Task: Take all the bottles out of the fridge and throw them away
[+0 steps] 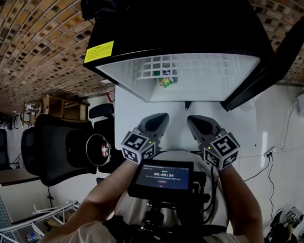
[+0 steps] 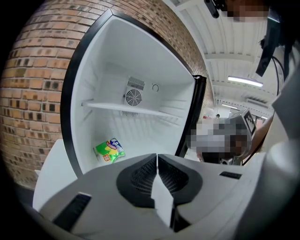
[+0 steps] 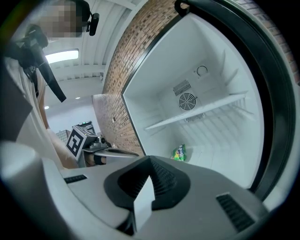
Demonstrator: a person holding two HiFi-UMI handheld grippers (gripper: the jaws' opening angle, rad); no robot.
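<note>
A small black fridge (image 1: 148, 20) stands open, its door (image 1: 271, 64) swung to the right. Its white inside holds a wire shelf (image 1: 196, 70) and one green snack packet (image 1: 166, 82) lying on the floor of the compartment. That packet (image 2: 109, 150) also shows in the left gripper view, and the packet (image 3: 179, 152) shows in the right gripper view; no bottle shows inside in any view. My left gripper (image 1: 164, 116) and right gripper (image 1: 191, 119) hover side by side just in front of the opening. The left gripper (image 2: 157, 157) and the right gripper (image 3: 149, 160) are both shut, with nothing between the jaws.
The fridge sits on a white cabinet (image 1: 130, 107). To the left stand a black office chair (image 1: 53, 148) and a round bin (image 1: 98, 149) with a small bottle-like thing in it. Cables (image 1: 265, 166) trail over the floor at the right. A brick wall (image 2: 33, 89) lies behind the fridge.
</note>
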